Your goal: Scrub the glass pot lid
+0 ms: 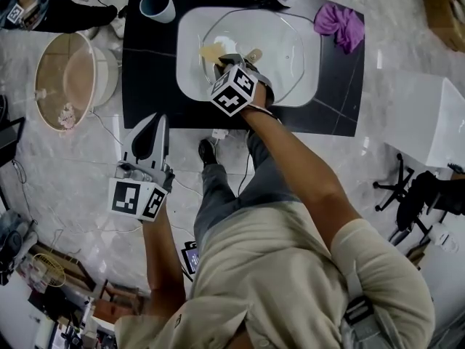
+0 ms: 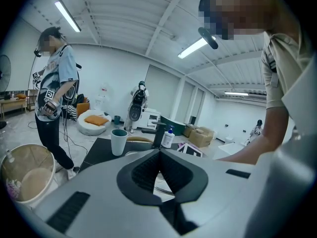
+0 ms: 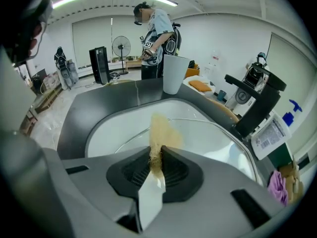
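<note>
Right hand-held gripper [image 3: 157, 155] pinches sponge [image 3: 161, 130] over glass lid [image 3: 218, 133]

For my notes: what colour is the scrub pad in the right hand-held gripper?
The scrub pad is tan, yellowish beige; right gripper view shows it best.

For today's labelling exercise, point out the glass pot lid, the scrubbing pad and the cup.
glass pot lid [image 1: 287, 49], head view, clear dome.
scrubbing pad [image 3: 161, 130], right gripper view, free end.
cup [image 1: 156, 3], head view, mouth.

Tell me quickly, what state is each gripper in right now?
Left gripper: shut, empty.
Right gripper: shut on the tan sponge, over the glass lid.
</note>
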Available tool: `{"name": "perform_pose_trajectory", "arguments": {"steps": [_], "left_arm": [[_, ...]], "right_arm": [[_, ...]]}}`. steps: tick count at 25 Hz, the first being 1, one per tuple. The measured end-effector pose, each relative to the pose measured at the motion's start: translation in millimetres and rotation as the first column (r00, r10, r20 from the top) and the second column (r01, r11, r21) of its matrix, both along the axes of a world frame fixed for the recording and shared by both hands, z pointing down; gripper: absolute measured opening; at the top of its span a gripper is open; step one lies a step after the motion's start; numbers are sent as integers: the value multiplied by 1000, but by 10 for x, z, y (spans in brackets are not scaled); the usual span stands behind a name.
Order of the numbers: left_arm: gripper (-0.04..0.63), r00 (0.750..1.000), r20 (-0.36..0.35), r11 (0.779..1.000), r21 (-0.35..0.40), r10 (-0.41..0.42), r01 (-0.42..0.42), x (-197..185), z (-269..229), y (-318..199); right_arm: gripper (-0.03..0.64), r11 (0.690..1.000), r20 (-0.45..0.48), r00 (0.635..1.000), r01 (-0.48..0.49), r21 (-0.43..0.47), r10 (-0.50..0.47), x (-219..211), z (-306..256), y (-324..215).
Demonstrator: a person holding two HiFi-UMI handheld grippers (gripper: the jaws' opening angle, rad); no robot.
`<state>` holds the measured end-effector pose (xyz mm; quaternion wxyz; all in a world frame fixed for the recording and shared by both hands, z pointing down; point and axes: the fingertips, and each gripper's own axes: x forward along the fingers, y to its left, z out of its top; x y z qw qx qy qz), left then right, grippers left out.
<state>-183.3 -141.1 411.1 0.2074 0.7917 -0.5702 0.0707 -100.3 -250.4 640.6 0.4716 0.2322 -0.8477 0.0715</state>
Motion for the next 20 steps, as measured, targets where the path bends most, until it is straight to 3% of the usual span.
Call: {"name": "perform_pose_trajectory", "arguments": {"steps": [12, 20], "left_arm": [[14, 999, 2, 999, -6, 50, -50, 221, 23, -191], [14, 993, 1, 993, -1, 118, -118, 553, 10, -458]], "right_arm": [[57, 1000, 6, 1000, -17, -3, 17, 193, 22, -72], [55, 993, -59, 991, -119, -12, 118, 1109, 115, -274]]}}
